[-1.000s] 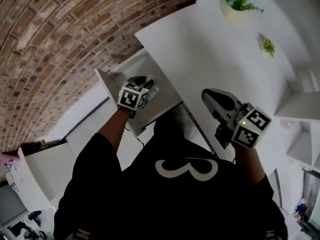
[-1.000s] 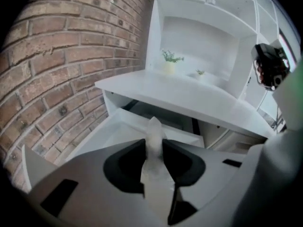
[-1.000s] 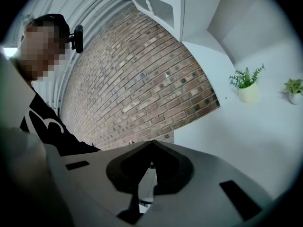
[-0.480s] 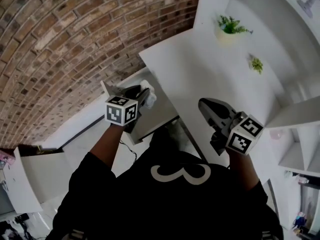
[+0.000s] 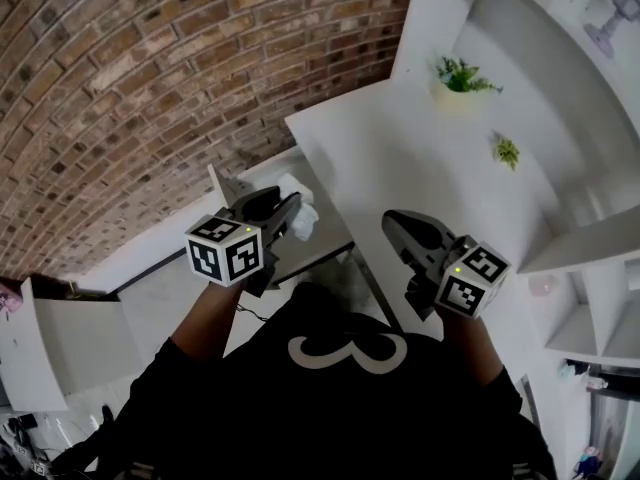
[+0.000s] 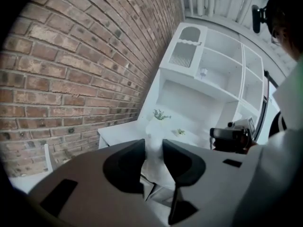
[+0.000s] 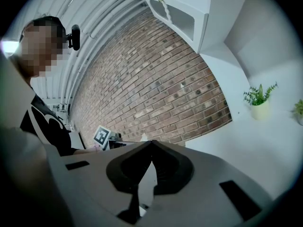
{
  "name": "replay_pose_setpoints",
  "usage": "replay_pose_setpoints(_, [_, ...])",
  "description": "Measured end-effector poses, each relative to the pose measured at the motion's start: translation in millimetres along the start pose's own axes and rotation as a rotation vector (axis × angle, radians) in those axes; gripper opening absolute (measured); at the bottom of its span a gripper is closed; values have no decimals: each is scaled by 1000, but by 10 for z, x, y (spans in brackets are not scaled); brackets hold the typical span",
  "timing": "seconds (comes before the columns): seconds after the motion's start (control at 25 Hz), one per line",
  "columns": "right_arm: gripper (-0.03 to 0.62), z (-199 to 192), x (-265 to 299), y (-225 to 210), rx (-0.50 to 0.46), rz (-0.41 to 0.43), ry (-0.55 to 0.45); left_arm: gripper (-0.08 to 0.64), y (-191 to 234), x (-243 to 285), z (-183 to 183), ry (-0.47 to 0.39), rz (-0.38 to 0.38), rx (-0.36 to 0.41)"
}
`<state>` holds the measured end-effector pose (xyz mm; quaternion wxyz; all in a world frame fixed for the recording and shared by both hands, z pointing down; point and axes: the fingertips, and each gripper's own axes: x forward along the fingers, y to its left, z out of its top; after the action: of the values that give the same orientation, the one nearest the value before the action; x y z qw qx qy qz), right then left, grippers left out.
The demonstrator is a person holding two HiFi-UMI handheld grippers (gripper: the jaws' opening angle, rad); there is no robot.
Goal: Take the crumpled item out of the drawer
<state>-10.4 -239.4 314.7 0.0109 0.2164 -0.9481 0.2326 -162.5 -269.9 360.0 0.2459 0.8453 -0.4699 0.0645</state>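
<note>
The crumpled white item (image 5: 300, 215) sits pinched between the jaws of my left gripper (image 5: 289, 201), which is shut on it and held above the open white drawer (image 5: 330, 231) under the desk's left end. In the left gripper view the item (image 6: 152, 129) bulges up between the two dark pads, with my left gripper (image 6: 153, 144) pointing toward the desk. My right gripper (image 5: 392, 220) hovers over the desk's front edge, apart from the drawer. Its jaws meet at the tips with nothing in them, as the right gripper view shows (image 7: 151, 144).
A white desk top (image 5: 420, 158) carries two small potted plants (image 5: 460, 73) (image 5: 507, 151) near the back. White shelves (image 5: 590, 238) stand to the right, a brick wall (image 5: 150, 88) to the left. A white cabinet (image 5: 60, 333) stands at lower left.
My left gripper has risen from inside the drawer toward the camera, bringing the crumpled white item up with it. The right gripper has drifted slightly left and stays shut.
</note>
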Motion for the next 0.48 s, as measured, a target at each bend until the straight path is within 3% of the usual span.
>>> replay_pose_setpoints(0.16, [11,74,54,97,-4,28,-20,117,-136,-167,162,-45,-14,-54])
replay_pose_setpoints(0.48, [11,35,195,222,24,55,-40,120,-332,-449,442,-130,-50,-64])
